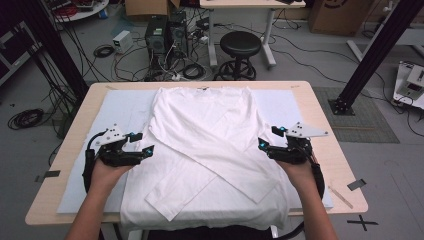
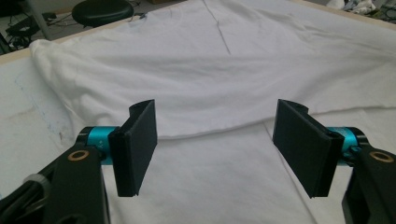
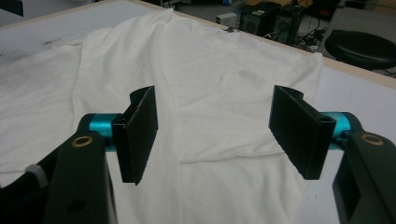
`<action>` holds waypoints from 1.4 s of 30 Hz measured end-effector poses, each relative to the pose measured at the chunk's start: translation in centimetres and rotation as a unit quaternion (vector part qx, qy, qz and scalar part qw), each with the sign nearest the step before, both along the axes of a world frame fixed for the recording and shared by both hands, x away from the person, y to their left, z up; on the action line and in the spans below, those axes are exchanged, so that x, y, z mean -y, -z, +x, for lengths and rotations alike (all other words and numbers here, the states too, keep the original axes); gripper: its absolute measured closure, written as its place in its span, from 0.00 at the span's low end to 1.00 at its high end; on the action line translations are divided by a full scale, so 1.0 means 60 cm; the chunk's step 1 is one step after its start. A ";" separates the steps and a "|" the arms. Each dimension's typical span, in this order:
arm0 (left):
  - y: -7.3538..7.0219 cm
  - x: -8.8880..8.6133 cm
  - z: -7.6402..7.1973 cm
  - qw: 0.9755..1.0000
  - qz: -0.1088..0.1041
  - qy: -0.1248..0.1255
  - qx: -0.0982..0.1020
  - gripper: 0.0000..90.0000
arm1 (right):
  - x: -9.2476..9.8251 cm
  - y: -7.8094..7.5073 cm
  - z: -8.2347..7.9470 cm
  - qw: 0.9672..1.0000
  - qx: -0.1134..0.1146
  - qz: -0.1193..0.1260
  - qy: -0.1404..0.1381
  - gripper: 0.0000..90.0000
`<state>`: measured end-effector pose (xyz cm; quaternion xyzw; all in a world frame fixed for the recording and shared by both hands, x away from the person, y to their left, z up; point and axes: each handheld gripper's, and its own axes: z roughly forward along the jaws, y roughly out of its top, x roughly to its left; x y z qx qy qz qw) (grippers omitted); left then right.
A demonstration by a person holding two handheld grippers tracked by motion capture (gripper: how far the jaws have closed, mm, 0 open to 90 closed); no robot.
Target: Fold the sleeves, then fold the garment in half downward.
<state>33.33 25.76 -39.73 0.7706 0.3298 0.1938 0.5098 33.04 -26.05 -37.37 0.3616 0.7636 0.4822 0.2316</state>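
High view: white long-sleeved cotton shirt [image 1: 205, 145] lies flat on a pale sheet [image 1: 117, 107] over the light wooden table [image 1: 320, 107], both sleeves folded across the body in an X. Left gripper [image 1: 141, 144] sits just beside the shirt's left edge, right gripper [image 1: 267, 140] just over its right edge; both w/ jaws spread, nothing between them.

Left gripper view: left gripper [image 2: 215, 140] hangs over the shirt [image 2: 210, 70], jaws wide apart and empty, a sleeve fold edge running just ahead of the tips.

Right gripper view: right gripper [image 3: 212, 137] likewise wide and empty above the shirt [image 3: 205, 84], a fold edge below the tips.

Fabric looks light, soft, limp: will sag and crease, not slippery. Best pinched at side seams or hem corners, both hands together.

Room: black round stool [image 1: 241, 47], computer tower [image 1: 156, 32] and loose cables on grey floor beyond the table.
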 end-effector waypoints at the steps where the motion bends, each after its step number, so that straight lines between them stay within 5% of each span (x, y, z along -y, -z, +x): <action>1: 0.000 0.000 0.000 1.000 0.000 0.000 0.000 0.34 | 0.000 0.000 0.000 1.000 0.000 0.000 0.000 0.35; 18: -0.001 0.000 0.005 1.000 0.002 0.001 -0.005 0.33 | 0.018 0.008 0.008 1.000 -0.011 0.003 0.015 0.26; 28: -0.006 -0.004 0.059 0.999 0.002 -0.031 -0.036 0.33 | 0.020 0.001 0.043 0.999 -0.029 -0.012 0.024 0.25; 36: 0.012 -0.007 0.118 0.996 -0.001 -0.058 -0.070 0.33 | 0.009 0.004 0.104 0.997 -0.061 -0.029 0.029 0.25; 37: 0.021 -0.009 0.132 0.994 0.001 -0.065 -0.090 0.33 | 0.007 0.006 0.120 0.997 -0.063 -0.042 0.031 0.25; 42: 0.031 -0.008 0.152 0.993 0.014 -0.067 -0.101 0.33 | 0.005 0.011 0.149 0.995 -0.076 -0.051 0.038 0.25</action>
